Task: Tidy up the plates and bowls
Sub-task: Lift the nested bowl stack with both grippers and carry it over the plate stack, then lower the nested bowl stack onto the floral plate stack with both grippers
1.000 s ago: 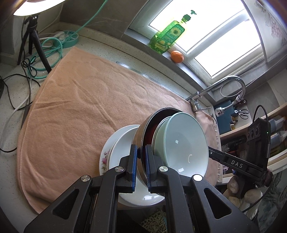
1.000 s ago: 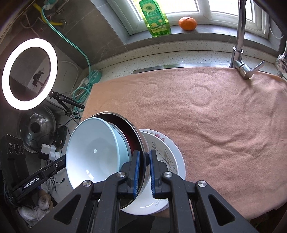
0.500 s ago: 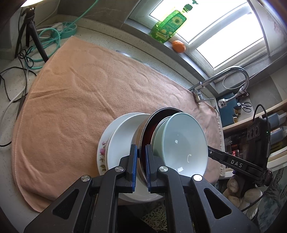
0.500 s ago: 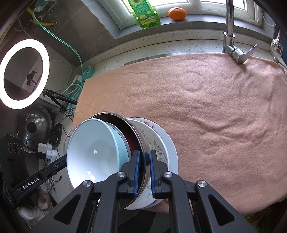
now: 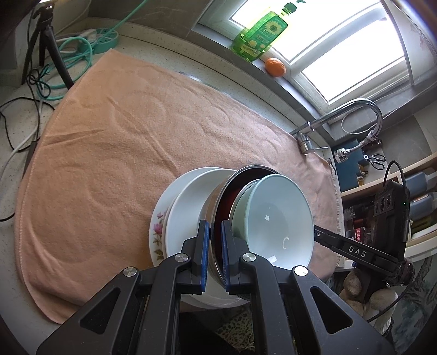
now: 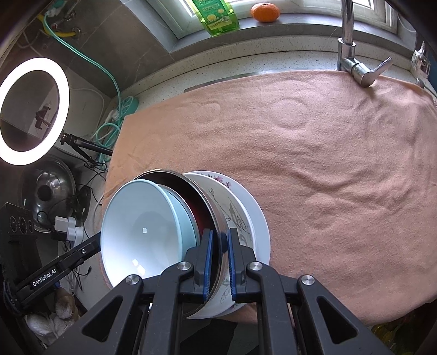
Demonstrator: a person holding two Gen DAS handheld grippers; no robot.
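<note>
A stack of dishes is held between both grippers above the near edge of an orange towel. A pale blue bowl nests in a steel bowl, which sits on white floral plates. My left gripper is shut on the steel bowl's rim. My right gripper is shut on the same steel bowl's rim from the opposite side, with the blue bowl to its left and the plates to its right.
The towel covers the counter. A tap, green soap bottle and orange stand by the window. A ring light, tripod and cables are at the left. Shelves are at the right.
The stack, held by both grippers, has drawn back a little toward the towel's near edge. Both grips are unchanged.
</note>
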